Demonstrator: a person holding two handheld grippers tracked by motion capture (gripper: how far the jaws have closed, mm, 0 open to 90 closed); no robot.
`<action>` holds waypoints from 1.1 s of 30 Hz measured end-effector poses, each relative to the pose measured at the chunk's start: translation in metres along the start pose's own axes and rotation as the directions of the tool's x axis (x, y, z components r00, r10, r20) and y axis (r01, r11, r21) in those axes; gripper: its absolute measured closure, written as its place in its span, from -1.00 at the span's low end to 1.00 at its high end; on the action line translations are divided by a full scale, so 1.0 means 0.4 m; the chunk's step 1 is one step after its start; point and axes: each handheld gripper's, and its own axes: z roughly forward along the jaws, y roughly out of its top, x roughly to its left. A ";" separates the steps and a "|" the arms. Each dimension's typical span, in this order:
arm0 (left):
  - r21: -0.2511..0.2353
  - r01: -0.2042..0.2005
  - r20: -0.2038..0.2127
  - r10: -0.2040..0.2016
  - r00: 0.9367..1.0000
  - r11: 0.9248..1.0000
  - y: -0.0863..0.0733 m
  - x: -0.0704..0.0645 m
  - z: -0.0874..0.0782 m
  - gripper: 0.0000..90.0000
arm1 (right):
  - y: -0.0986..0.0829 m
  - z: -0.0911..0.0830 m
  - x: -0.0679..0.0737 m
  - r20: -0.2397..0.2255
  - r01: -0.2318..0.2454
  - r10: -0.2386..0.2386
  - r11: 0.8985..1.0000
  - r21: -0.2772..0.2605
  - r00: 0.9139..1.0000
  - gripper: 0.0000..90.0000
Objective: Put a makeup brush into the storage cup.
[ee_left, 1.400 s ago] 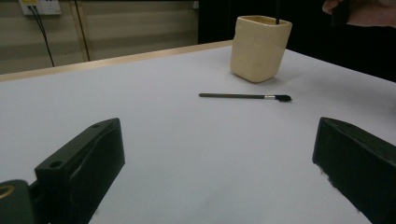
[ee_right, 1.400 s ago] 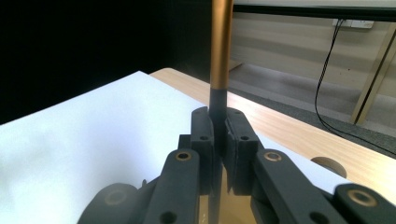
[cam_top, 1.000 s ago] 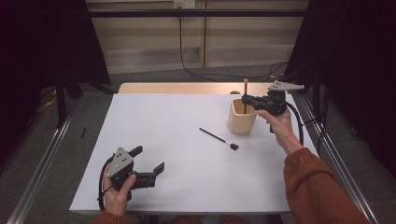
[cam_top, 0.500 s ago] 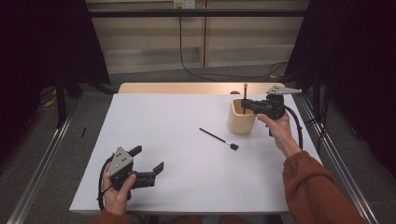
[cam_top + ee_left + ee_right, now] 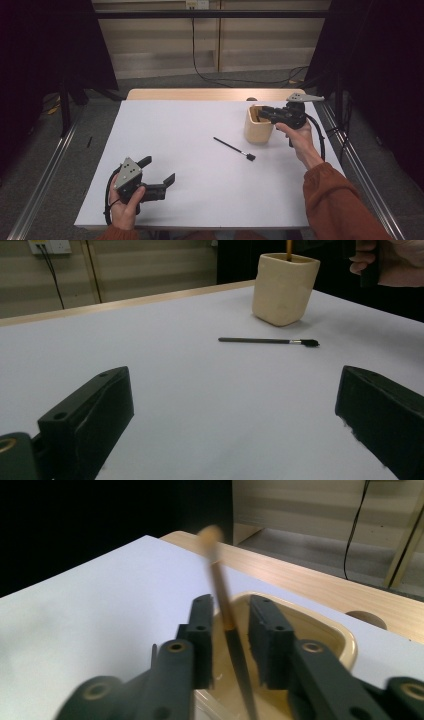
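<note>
right tongs [image 5: 227, 630], jaws slightly parted, straddle a brush [image 5: 220, 587] standing in the beige cup [image 5: 258, 131]; left tongs [image 5: 159, 171] rest wide open and empty on the white worktop [image 5: 200, 200].
</note>
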 end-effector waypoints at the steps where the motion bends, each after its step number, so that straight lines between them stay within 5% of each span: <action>1: 0.003 0.001 0.000 -0.001 1.000 1.000 0.000 0.000 0.000 -0.95 | 0.000 0.000 0.000 0.000 0.000 0.000 1.000 0.000 1.000 0.47; 7: 0.004 0.000 0.000 0.000 1.000 1.000 0.000 0.000 0.001 -0.95 | 0.003 -0.007 0.003 -0.005 -0.006 0.006 1.000 -0.017 1.000 -0.09; 20: -0.001 0.004 0.012 -0.004 1.000 1.000 0.001 0.003 0.001 -0.96 | -0.002 -0.029 0.017 -0.004 0.003 -0.003 0.999 -0.047 1.000 -0.79; 33: -0.020 0.010 -0.006 -0.010 1.000 1.000 0.004 0.013 -0.015 -0.95 | -0.016 -0.090 0.052 0.000 0.029 -0.029 0.996 -0.078 1.000 -0.96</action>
